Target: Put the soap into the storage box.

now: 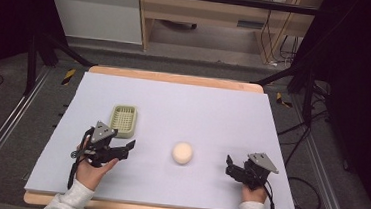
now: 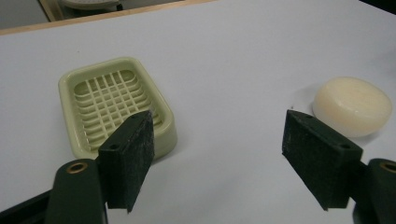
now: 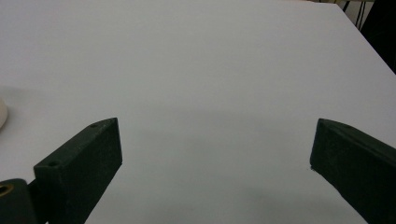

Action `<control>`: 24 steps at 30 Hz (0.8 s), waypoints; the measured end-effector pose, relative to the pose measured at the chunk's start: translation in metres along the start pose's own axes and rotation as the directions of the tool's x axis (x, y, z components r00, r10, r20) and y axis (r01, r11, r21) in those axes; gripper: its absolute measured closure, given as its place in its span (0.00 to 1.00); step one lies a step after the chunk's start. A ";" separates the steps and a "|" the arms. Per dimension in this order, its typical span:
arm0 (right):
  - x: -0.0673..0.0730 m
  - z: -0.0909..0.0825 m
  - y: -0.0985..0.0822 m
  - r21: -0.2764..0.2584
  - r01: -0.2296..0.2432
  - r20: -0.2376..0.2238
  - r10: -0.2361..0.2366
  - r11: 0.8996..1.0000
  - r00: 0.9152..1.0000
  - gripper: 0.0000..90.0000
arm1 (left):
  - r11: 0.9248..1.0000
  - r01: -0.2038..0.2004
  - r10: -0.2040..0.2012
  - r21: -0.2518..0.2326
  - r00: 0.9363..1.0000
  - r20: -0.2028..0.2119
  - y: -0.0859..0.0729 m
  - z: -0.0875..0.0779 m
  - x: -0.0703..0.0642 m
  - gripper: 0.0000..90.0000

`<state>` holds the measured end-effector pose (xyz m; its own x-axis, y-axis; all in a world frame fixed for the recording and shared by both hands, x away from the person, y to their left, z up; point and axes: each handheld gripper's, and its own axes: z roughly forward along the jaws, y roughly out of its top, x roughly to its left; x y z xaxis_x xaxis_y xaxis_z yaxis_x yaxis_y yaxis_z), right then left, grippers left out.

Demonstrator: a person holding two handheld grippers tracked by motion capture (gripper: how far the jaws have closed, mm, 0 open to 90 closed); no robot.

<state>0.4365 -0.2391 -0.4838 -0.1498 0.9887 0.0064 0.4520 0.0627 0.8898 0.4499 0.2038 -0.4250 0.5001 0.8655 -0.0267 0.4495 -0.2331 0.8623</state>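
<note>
Toward the left edge of the desk (image 1: 214, 99) sits the pale green soap dish (image 1: 123, 118), empty, with the left gripper (image 1: 128, 146) just in front of it, jaws spread wide and holding nothing. Right of that gripper, near the middle of the desk and nearer its front edge, lies the round bar of soap (image 1: 182, 153), apart from both grippers. Farther right, by the front right corner, the right gripper (image 1: 229, 166) also stands released. The soap looks smooth and rounded, so an off-centre pinch would likely squirt it sideways across the desk.
</note>
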 end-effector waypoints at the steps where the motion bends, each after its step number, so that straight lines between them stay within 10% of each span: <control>1: 0.000 0.000 0.000 0.000 0.000 0.000 0.000 1.000 1.000 0.03 | 1.000 0.000 0.000 0.000 1.000 0.000 0.000 0.000 0.000 0.28; 24: -0.001 0.000 -0.001 0.003 0.003 -0.002 -0.003 1.000 1.000 0.03 | 0.999 -0.026 0.024 0.034 0.998 0.065 0.017 0.031 -0.032 0.27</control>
<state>0.4365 -0.2397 -0.4843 -0.1527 0.9883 0.0049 0.4539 0.0657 0.8886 0.4643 0.1580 -0.4254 0.5575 0.8293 -0.0390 0.4610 -0.2701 0.8453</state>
